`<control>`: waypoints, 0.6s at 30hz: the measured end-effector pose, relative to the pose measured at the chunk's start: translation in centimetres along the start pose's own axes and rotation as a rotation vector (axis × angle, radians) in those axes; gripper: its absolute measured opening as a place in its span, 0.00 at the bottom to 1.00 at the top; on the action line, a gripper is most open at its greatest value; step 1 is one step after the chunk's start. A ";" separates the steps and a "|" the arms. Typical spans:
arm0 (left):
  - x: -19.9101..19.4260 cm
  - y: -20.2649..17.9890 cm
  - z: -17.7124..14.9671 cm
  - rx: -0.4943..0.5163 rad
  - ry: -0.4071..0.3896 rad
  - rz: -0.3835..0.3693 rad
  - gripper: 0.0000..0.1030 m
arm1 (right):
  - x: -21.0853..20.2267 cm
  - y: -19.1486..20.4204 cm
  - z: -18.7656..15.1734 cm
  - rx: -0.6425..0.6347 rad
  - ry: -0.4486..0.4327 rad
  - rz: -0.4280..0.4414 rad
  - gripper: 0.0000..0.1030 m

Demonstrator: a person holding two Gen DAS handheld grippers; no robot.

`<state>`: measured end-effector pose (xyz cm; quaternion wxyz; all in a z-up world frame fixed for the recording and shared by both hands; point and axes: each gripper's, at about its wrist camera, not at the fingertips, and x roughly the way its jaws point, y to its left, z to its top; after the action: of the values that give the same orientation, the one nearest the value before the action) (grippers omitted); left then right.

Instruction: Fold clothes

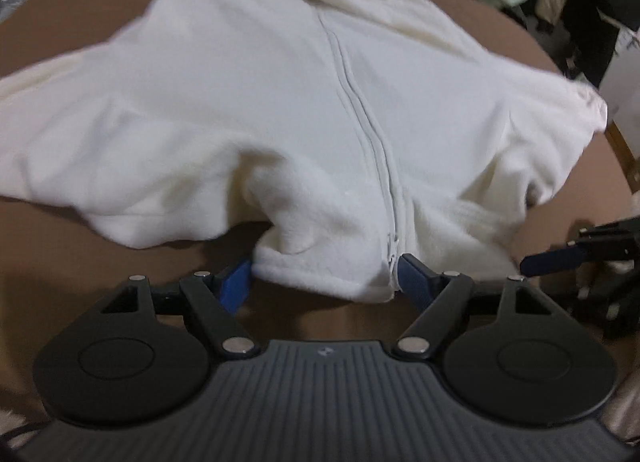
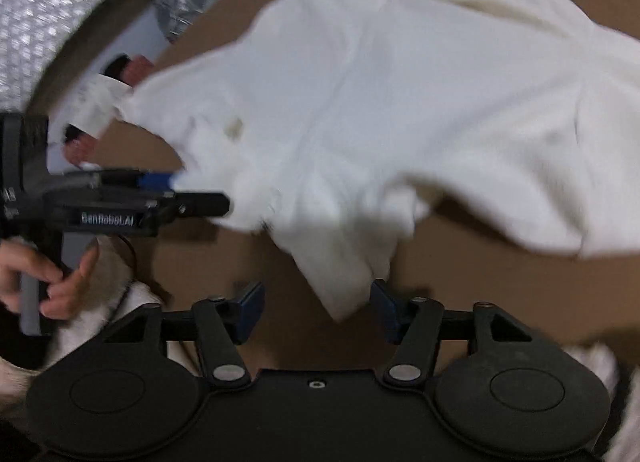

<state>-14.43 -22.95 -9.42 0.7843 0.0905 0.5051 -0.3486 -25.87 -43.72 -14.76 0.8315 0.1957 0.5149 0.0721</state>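
**Fleece laid flat, both tools poised at hem**

A brown bench (image 1: 80, 230) carries a white zip fleece (image 1: 280, 102), spread front-up. Its hem edge lies between the left tool's (image 1: 322, 282) parted jaws, unpinched. Right of the zip (image 1: 360, 122), the right tool (image 2: 316, 312) gapes around a hanging corner. Best each bites deep and level before lifting, lest soft pile slip.

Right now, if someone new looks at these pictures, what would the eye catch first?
First, the big white fleece jacket spread over the brown table, its zipper running down the middle. Then the open left tongs at its near hem, and the open right tongs around a hanging corner.
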 end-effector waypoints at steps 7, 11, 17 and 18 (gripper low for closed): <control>2.0 0.6 1.5 0.008 0.010 0.043 0.57 | 2.3 0.8 -0.4 -0.016 -0.126 -0.198 0.68; -1.2 0.4 1.6 -0.003 -0.127 -0.073 0.17 | 1.4 1.5 -0.7 -0.048 -0.261 -0.165 0.21; -9.0 3.0 0.0 -0.224 -0.252 -0.349 0.15 | -6.9 -0.5 -2.1 0.121 -0.379 0.076 0.18; -9.2 3.2 -0.2 -0.236 -0.245 -0.364 0.15 | -7.5 -0.9 -2.2 0.148 -0.375 0.092 0.17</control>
<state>-14.84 -16.33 -2.37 0.7693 -0.1370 0.4514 -0.4310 -31.32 -46.41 -9.81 0.8920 0.2894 0.3454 0.0344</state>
